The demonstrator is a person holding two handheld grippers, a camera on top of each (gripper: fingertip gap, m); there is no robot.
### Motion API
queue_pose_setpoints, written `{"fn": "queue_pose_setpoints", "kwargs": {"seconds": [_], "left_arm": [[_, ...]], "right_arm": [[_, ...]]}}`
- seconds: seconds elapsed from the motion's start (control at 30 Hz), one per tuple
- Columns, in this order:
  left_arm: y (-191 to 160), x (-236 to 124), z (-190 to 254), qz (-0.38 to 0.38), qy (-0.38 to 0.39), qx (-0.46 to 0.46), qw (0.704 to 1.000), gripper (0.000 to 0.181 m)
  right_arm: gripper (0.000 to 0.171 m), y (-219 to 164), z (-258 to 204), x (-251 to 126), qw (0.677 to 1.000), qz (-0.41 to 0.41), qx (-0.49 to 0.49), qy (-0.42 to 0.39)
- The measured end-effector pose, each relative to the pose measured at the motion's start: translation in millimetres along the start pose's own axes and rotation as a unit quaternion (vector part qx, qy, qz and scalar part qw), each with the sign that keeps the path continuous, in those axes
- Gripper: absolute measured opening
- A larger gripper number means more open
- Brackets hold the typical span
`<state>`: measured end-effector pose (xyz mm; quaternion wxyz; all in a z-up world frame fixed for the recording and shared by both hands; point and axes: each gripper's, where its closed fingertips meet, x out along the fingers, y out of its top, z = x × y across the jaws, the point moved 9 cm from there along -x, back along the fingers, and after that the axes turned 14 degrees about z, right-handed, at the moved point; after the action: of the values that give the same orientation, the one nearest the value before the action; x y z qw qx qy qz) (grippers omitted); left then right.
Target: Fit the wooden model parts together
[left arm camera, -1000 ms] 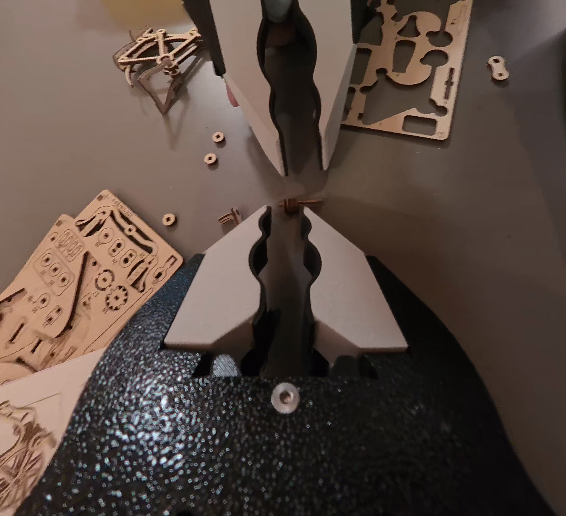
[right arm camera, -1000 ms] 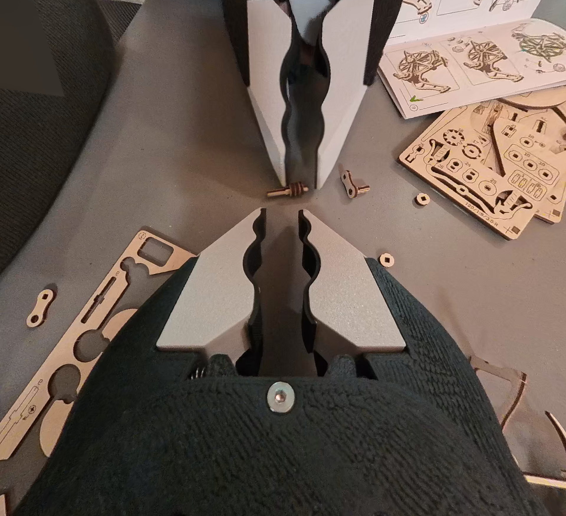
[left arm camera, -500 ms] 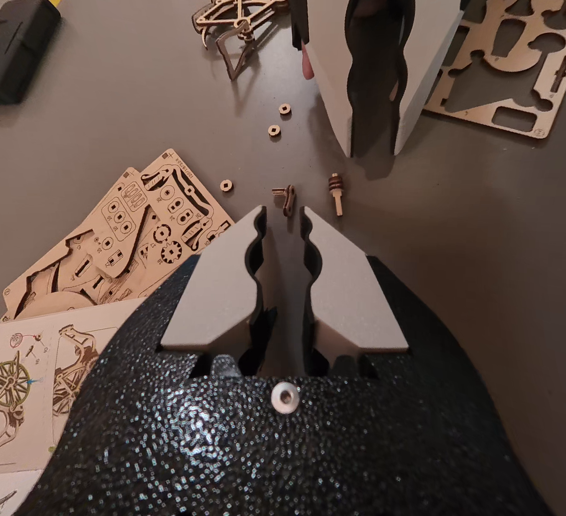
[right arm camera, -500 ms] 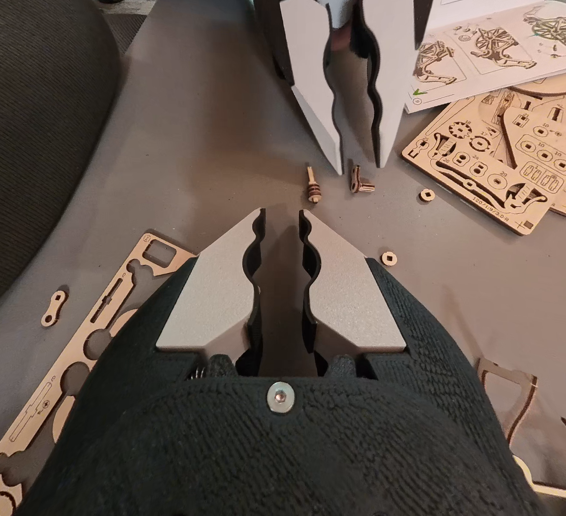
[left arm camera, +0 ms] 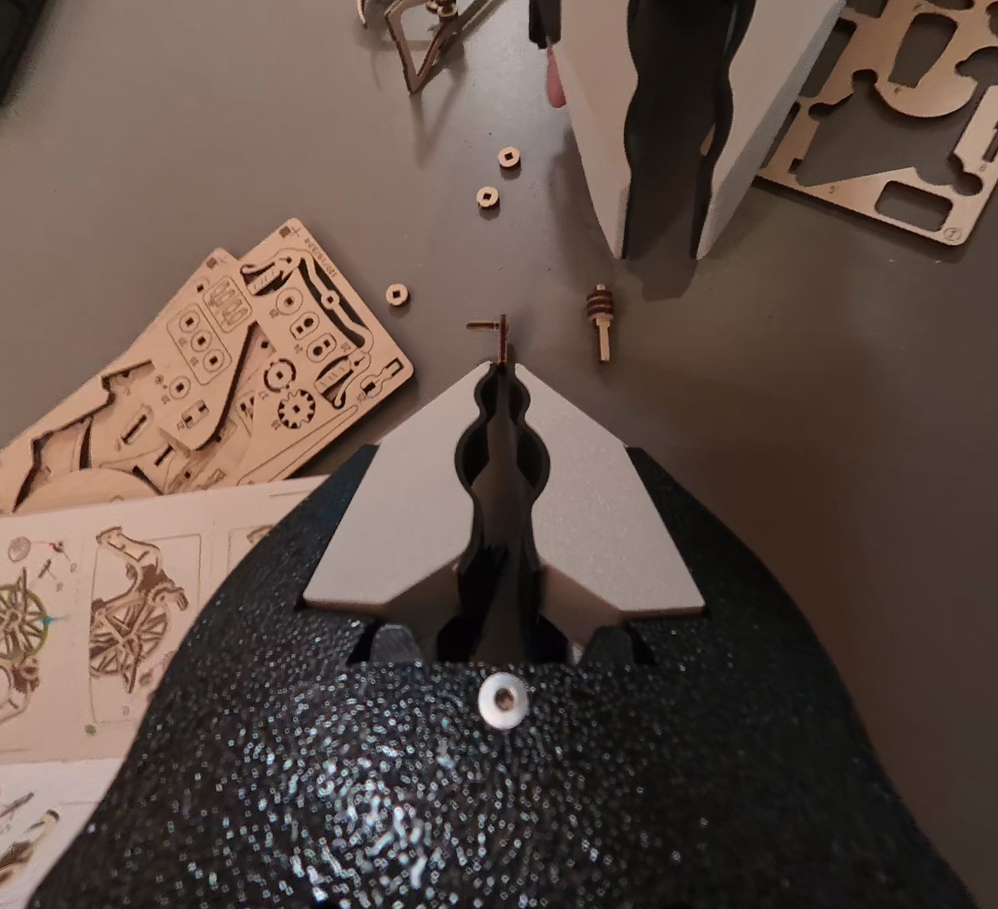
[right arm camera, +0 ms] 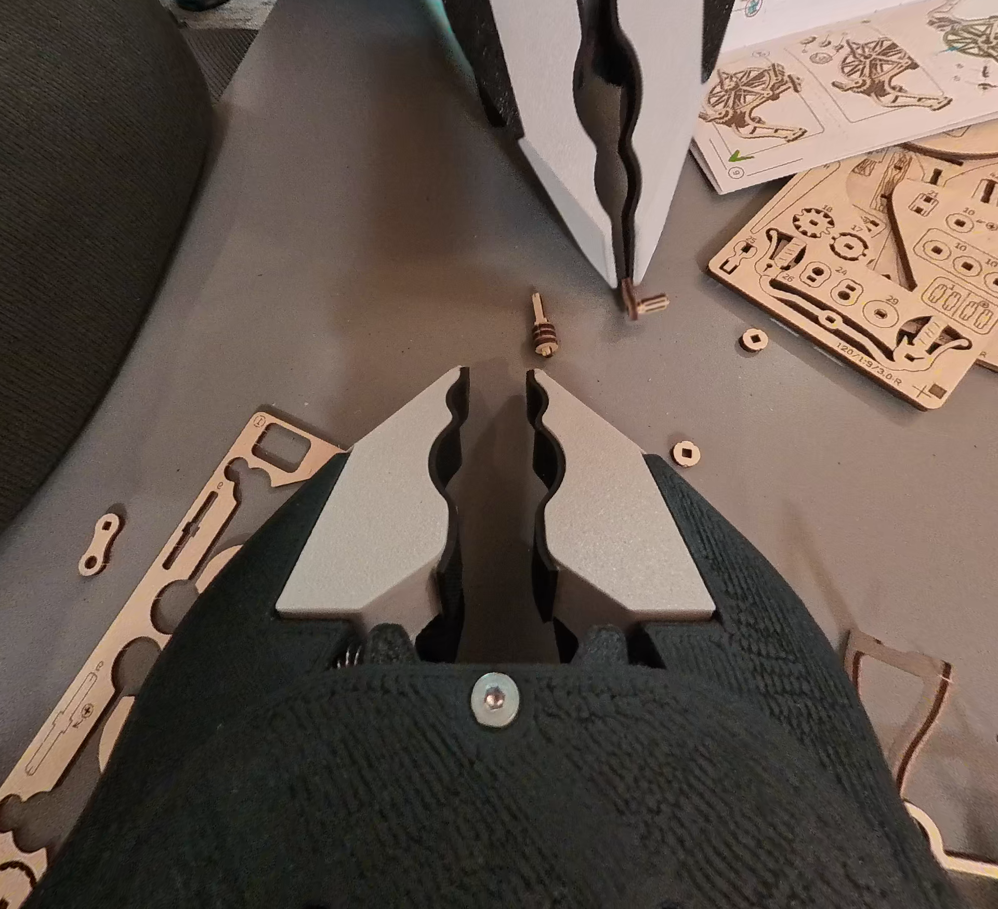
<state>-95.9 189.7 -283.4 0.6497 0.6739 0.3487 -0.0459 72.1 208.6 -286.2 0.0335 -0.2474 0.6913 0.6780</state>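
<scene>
My left gripper [left arm camera: 503, 363] is pinched tight on the small L-shaped crank piece [left arm camera: 499, 337], gripping only its near end, so the little peg juts sideways past the tips. The hold looks thin; I judge I should keep steady pressure and avoid twisting, or the piece may pivot out. My right gripper [right arm camera: 497, 373] stands narrowly open and holds nothing, its tips just short of the ribbed axle pin [right arm camera: 543, 327], which lies flat on the grey counter [right arm camera: 351, 235], well in from its edges. To do this step well, I would bring the right gripper down over the pin's ribbed middle, leaving the slim end free, then line that end up with the crank's hole before pushing. Loose washers [right arm camera: 754, 341] lie just beyond, near the uncut part sheets [right arm camera: 864, 289]. Farther off, the instruction booklet [right arm camera: 842, 73] lies open.
</scene>
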Motion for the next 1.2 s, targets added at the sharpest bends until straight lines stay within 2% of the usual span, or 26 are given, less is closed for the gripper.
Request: {"fn": "queue_pose_setpoints", "kwargs": {"seconds": [0.03,0.37,0.73,1.03,1.1,1.2], "left_arm": [[0,-1,0,-0.005,-0.004,-0.014,1.0,0.001],[-2,-13,2,-0.034,-0.07,-0.04,0.996,0.001],[-3,-16,3,-0.051,-0.052,-0.063,0.995,0.019],[1,-14,14,-0.044,-0.096,-0.087,0.991,0.013],[2,-18,9,-0.047,-0.077,-0.077,0.993,0.013],[9,-22,2,-0.004,-0.058,-0.073,0.996,0.013]], "right_arm": [[0.02,0,0,0,1.0,0.0,0.0,0.0],[0.019,0,1,1,1.0,-0.003,0.004,0.003],[0.019,0,1,1,1.0,-0.004,0.008,0.005],[0.019,0,2,0,1.0,0.0,0.011,0.004],[0.019,0,2,0,1.0,0.001,0.011,0.004],[0.019,1,3,-1,1.0,0.006,0.011,-0.006]]}}
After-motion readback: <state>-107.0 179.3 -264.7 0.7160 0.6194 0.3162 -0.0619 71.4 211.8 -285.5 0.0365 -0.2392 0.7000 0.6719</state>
